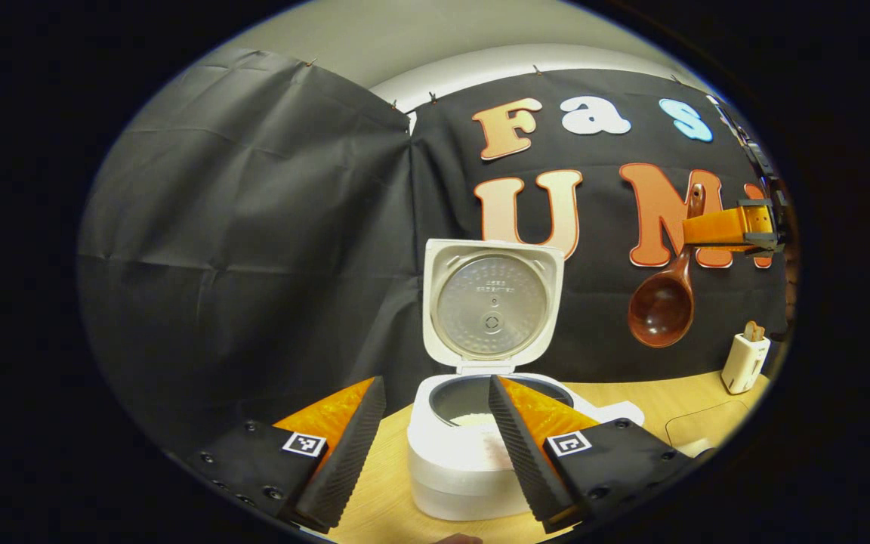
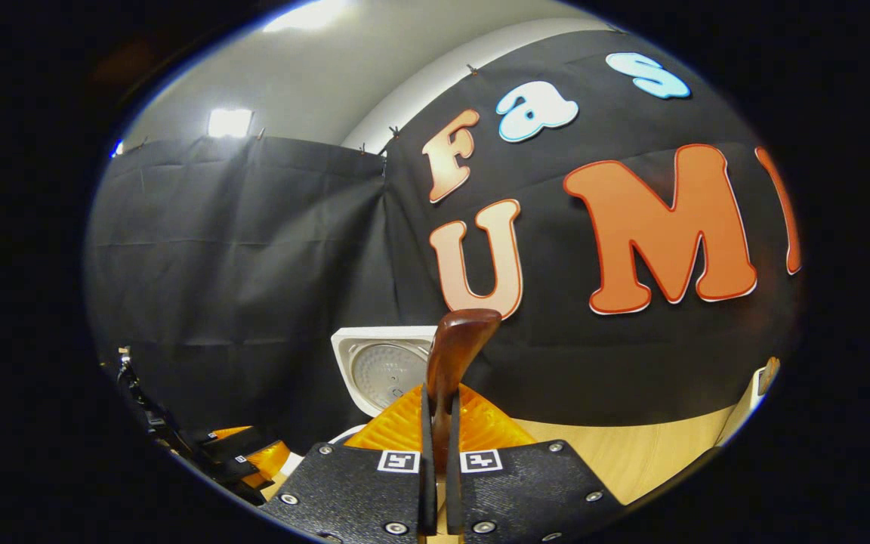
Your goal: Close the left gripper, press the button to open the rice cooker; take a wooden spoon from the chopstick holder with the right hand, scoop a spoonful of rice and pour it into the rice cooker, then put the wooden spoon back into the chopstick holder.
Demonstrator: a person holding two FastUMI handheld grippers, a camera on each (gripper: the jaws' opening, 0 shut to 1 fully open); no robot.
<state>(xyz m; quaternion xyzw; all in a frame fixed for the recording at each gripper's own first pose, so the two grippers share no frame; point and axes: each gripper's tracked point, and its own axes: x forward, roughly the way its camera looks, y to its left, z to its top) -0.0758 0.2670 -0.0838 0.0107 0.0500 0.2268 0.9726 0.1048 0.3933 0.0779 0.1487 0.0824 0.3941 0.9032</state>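
No readable text. Embossed lines on inner plate of rice cooker lid (image 1: 491, 304) too small to make out (blurred). Square black-white coded markers on tongs (image 1: 435, 446), patterns only, no characters.

rice cooker (image 1: 473, 453) mouth unobstructed, upright lid (image 1: 492, 306) behind — chopstick holder (image 1: 745, 363) well apart

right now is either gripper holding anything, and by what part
The right gripper holds the wooden spoon by its handle, bowl hanging down. The left gripper is open, holding nothing.
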